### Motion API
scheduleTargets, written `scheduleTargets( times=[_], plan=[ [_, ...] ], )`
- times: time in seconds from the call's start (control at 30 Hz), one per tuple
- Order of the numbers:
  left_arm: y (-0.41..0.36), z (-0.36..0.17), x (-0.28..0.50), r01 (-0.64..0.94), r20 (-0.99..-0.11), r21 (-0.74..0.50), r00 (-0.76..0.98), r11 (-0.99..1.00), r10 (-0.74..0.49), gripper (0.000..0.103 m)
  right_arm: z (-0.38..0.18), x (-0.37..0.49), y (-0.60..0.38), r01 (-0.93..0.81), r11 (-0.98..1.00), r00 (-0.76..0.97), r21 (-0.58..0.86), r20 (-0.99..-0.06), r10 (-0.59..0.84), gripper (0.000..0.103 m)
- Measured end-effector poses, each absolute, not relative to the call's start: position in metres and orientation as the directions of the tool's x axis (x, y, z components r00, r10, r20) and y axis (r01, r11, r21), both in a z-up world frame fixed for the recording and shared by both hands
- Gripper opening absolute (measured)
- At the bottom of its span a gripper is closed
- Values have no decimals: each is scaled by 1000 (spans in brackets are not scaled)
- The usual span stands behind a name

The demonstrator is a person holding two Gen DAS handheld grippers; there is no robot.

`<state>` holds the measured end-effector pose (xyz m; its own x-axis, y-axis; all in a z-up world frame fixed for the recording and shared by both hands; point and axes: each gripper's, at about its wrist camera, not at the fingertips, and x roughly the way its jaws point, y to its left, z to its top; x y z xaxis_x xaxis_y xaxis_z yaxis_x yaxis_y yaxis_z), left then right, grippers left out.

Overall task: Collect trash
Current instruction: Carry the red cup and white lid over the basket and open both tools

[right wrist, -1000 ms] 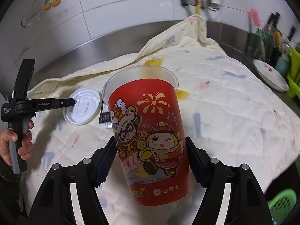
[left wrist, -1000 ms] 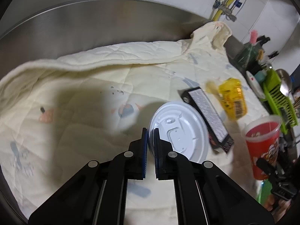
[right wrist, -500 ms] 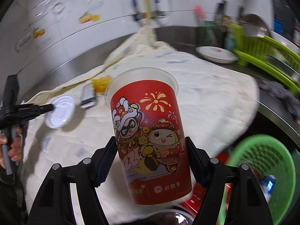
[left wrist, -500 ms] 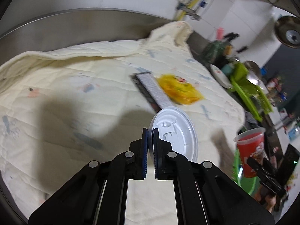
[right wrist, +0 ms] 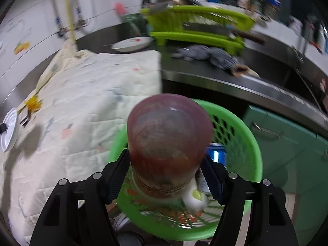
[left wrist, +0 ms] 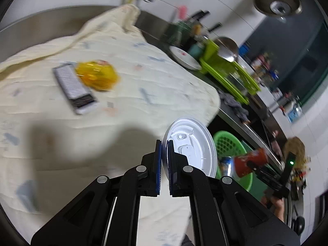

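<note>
Landmark: the round green plastic mesh basket (right wrist: 242,143), standing below the edge of the surface (right wrist: 225,82) that carries the cream quilted cloth (right wrist: 86,94).

Far left of the basket, on the cloth, a flat black-and-white rectangular packet (left wrist: 72,88) touches a crumpled yellow plastic wrapper (left wrist: 96,75); both are uncollected.

Nearer the basket, my left gripper (left wrist: 164,143) is held level over the cloth's edge, jaws narrow and pinching the rim of the round white plastic cup lid (left wrist: 192,145), which stands on edge. I judge the lid light, thin and flexible; a rim pinch suits it, though it could pivot or slip.

Over the basket, my right gripper (right wrist: 166,160) is pitched downward, jaws wide and clamped on the sides of the red printed plastic cup (right wrist: 168,143), tipped so that its mouth faces the camera. The basket already holds some trash. I judge the cup light, smooth-walled and easily crushed; a mid-body side grip is best.
</note>
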<state>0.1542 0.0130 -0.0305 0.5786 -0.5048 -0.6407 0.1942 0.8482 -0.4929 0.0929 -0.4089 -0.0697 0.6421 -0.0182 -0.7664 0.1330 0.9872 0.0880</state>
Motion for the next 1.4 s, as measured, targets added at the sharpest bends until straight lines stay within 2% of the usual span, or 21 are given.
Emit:
scheduleTargets(
  times=[0.2, 0.47, 0.8, 0.87, 0.93, 1.1, 1.4],
  plan=[
    [-51, -32, 162, 287, -648, -497, 506, 819, -570, 4, -79, 83, -435, 194, 975, 632, 110, -774, -38, 67],
    [-139, -37, 180, 385, -669, -494, 405, 780, -623, 4, -71, 64, -450, 202, 970, 661, 136, -750, -32, 73],
    [-244, -76, 208, 430, -759, -446, 282, 785, -586, 7, -73, 42, -460, 216, 970, 664, 112, -745, -62, 75],
    [-253, -82, 210, 441, -765, -438, 275, 784, -582, 15, -75, 40, -463, 220, 969, 662, 115, -747, -62, 75],
    [-259, -84, 209, 445, -784, -394, 294, 804, -547, 48, -76, 38, -464, 224, 967, 660, 118, -749, -62, 75],
    [-246, -76, 197, 464, -772, -368, 331, 806, -543, 49, -78, 37, -458, 208, 970, 657, 124, -752, -45, 75],
    [-171, -55, 182, 382, -772, -309, 433, 871, -465, 49, -71, 47, -420, 119, 983, 676, 143, -736, 25, 75]
  ],
)
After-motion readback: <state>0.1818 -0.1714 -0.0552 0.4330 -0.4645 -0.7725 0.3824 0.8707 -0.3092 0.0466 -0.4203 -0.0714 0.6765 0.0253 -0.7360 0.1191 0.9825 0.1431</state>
